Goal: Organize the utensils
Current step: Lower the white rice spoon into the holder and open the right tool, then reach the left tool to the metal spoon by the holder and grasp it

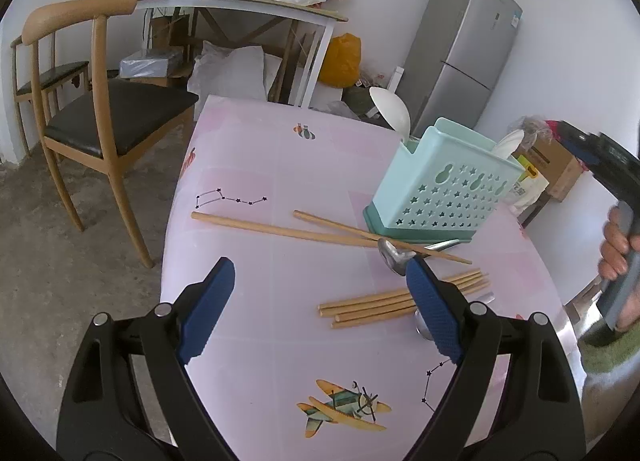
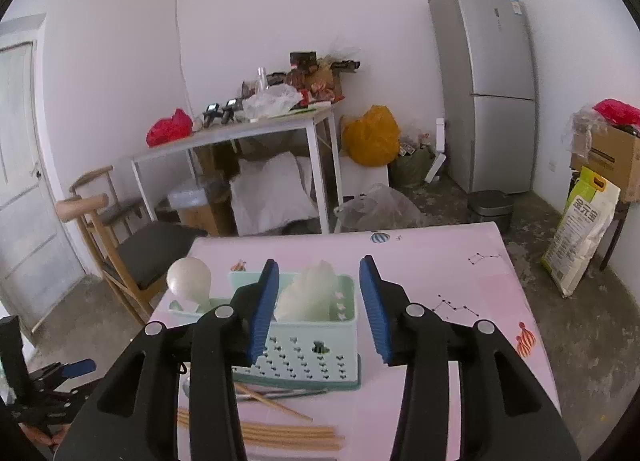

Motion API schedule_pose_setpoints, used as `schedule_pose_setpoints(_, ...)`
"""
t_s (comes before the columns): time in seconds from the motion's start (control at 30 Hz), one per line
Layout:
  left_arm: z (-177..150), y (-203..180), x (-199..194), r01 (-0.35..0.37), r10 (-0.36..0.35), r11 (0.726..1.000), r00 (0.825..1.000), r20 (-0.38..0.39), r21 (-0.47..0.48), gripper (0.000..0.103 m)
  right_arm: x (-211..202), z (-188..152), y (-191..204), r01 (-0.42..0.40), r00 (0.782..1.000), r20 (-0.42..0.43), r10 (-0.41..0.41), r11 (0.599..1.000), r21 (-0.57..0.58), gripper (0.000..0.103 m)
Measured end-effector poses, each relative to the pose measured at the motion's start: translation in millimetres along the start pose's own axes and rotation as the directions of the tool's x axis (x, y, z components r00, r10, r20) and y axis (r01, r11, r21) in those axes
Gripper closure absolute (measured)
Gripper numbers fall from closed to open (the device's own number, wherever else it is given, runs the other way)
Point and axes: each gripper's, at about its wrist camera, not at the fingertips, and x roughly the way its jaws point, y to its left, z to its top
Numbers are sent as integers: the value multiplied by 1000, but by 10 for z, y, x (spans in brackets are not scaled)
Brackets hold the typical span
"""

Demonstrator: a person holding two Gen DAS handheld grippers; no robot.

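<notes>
A mint green utensil caddy (image 1: 440,187) stands on the pink table (image 1: 280,165), with two white plastic spoons (image 1: 392,109) upright in it. Two loose wooden chopsticks (image 1: 280,227) lie crossed in front of it, over a metal spoon (image 1: 390,255). A bundle of several chopsticks (image 1: 372,307) lies nearer. My left gripper (image 1: 320,289) is open and empty above the table, its right finger over the bundle. My right gripper (image 2: 319,297) is open and empty above the caddy (image 2: 308,345), with a white spoon (image 2: 310,293) between its fingers in view. The bundle (image 2: 288,435) shows below.
A wooden chair (image 1: 116,117) stands left of the table. A cluttered white table (image 2: 240,133), bags and a grey fridge (image 2: 488,81) stand behind. A rice sack (image 2: 580,229) leans at the right. The right hand and its gripper body (image 1: 616,221) show at the right.
</notes>
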Motion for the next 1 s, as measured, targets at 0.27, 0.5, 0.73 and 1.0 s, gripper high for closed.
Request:
schedule_pose_setpoints(0.27,33,-62,64,24,-24,1000,999,-32,-11,20,-191,-606,47,-54,991,-120,61,997,55,60)
schedule_pose_setpoints(0.5,53,-180,213,75,-76,997,993,-86,-9,28,-34,-1333,285,-32,953,-301,36,999,19,60)
schedule_pose_setpoints(0.73,105,-294,554,136,-144,989,971,-190,-57,56,16,-1612,398,-45,934,-354,36,999,-17,60)
schedule_pose_setpoints(1.0,172,-319,927,161,-202,973,941,-270,-168,64,32,-1732,435,-94,928,-366,77,995,-29,60)
